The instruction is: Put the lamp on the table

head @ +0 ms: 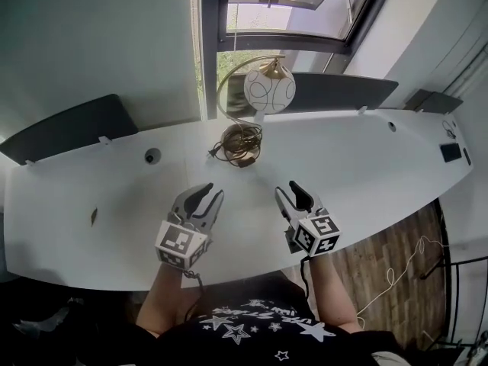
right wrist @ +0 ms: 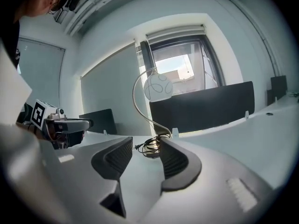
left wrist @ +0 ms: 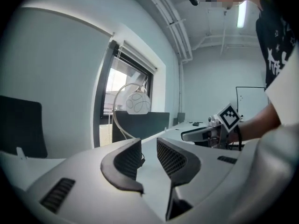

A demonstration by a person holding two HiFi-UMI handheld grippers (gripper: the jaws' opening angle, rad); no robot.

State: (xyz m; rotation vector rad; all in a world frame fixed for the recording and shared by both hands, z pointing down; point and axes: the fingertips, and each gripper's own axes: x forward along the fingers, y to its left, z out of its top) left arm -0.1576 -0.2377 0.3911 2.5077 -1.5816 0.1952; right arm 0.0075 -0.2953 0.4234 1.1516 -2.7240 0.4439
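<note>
Although the task asks for the lamp point(head: 268, 88) to go onto the desk point(head: 366, 158), the head view shows it standing there already. It is at the far edge, just before the window point(head: 290, 6) and well apart from both grippers. Its round base point(head: 241, 145) rests on the desk with the cord point(head: 216, 152) bundled around it. A thin curved stem point(head: 218, 96) arcs up to a pale globe shade. The left gripper point(head: 212, 194) and the right gripper point(head: 287, 188) hover side by side over the near part of the desk, pointing toward the lamp.

In the left gripper view the fingers point(left wrist: 127, 160) stand apart with only bare desk in the gap. The lamp point(left wrist: 137, 102) rises upright beyond them, in front of a dark screen panel point(left wrist: 145, 125).

In the right gripper view the fingers point(right wrist: 112, 160) are likewise parted and empty. The base point(right wrist: 152, 146) and its cord bundle sit farther off, in line with the gap.

The globe looks like glass, so it is probably fragile and slippery, and it is too wide for the fingers. The stem seems stiff but springy, so the lamp may be top-heavy and sway. The safest hold is likely low on the stem, just above the base, with the other gripper steadying the base. The loose cord could drag or snag.
</note>
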